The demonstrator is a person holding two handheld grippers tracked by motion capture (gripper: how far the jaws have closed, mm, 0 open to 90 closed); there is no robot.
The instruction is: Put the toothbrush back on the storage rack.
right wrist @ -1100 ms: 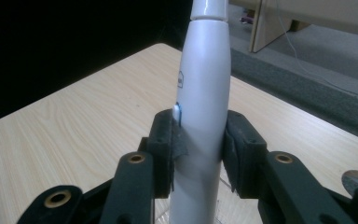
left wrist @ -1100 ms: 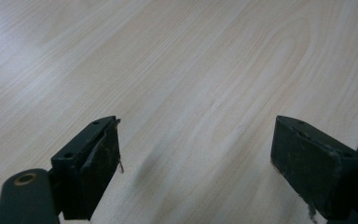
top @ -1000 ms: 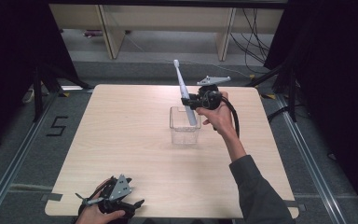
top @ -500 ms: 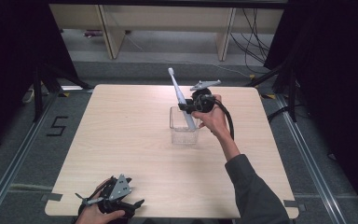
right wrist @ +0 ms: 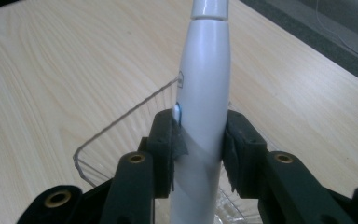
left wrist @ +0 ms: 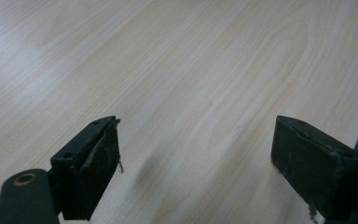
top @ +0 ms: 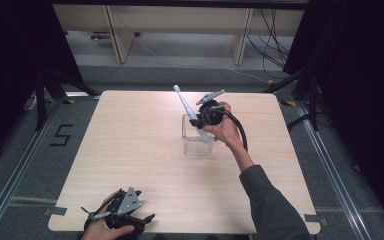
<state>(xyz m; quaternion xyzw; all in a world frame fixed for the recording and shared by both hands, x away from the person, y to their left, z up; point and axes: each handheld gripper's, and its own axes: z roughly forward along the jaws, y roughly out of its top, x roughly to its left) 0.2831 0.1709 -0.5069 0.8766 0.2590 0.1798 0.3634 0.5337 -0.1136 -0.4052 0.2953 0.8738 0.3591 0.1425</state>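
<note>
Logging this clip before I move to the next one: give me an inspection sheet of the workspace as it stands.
Surface: light wooden table, bare apart from the job's things.
Job's things: white electric toothbrush, tilted, lower end inside the clear plastic container at mid-table.
Clutter: nothing seen.
Grippers: right gripper shut on the toothbrush handle above the container; left gripper open, low at the table's near edge, nothing between its jaws.
Cables: black cable trails from the right gripper along the forearm.
Surroundings: dark curtains, wooden shelving behind, a "5" marked on the floor.

toothbrush (top: 190, 114) tilted in clear box (top: 197, 142) | box mid-table (top: 130, 150), right of centre
</note>
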